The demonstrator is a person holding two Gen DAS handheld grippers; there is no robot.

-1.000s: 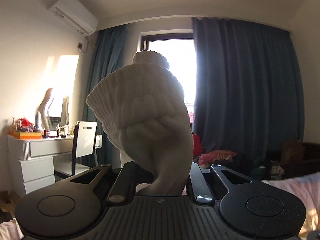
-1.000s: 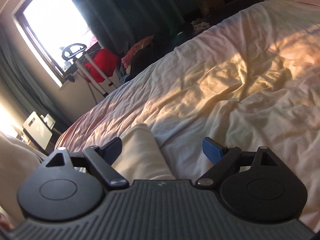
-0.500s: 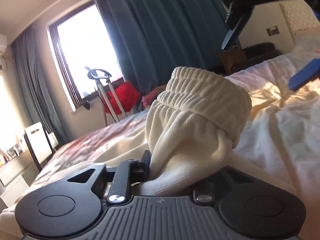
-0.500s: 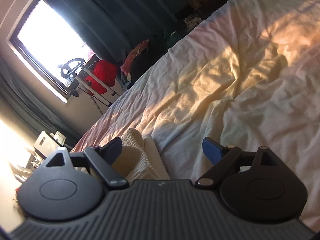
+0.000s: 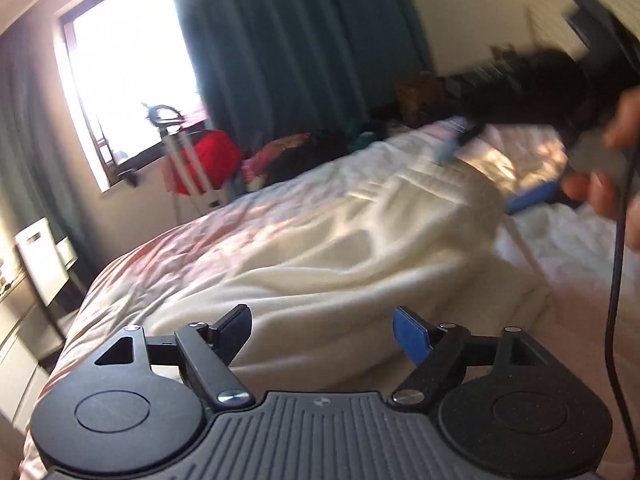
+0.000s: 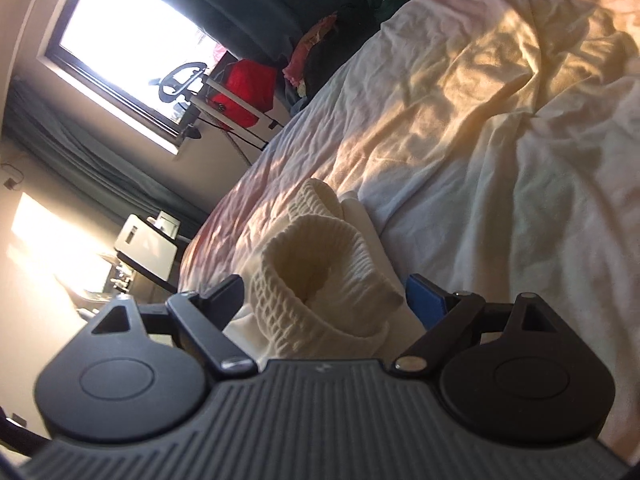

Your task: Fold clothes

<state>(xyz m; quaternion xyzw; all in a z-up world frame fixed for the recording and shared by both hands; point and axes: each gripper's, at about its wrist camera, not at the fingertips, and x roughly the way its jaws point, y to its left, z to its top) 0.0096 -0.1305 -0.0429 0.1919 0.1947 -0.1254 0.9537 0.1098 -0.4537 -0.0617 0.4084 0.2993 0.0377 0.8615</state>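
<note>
The left gripper (image 5: 322, 330) is now open and holds nothing. Half a second ago its jaws were closed on the ribbed cuff of the cream sweater, and one second ago it held that cuff high in the air. Now only the flat body of the sweater (image 5: 352, 248) lies ahead of its fingers, spread over the bed (image 5: 120, 288). So the sleeve was carried over and let go, which looks like one fold finished.

In the left view the right gripper (image 5: 500, 172) appears far ahead and to the right, blurred, so it seems to be moving.

The right gripper (image 6: 324, 296) is also open. The released cuff (image 6: 320, 272) now sits directly between its fingers, very near the palm, with its round opening turned up toward the camera. One second ago only a smooth strip of cloth lay there. Whether the fingers touch the knit cannot be told. The cuff stands up and is not flat, so probably the sleeve needs pressing or pulling straight before the next fold.
</note>
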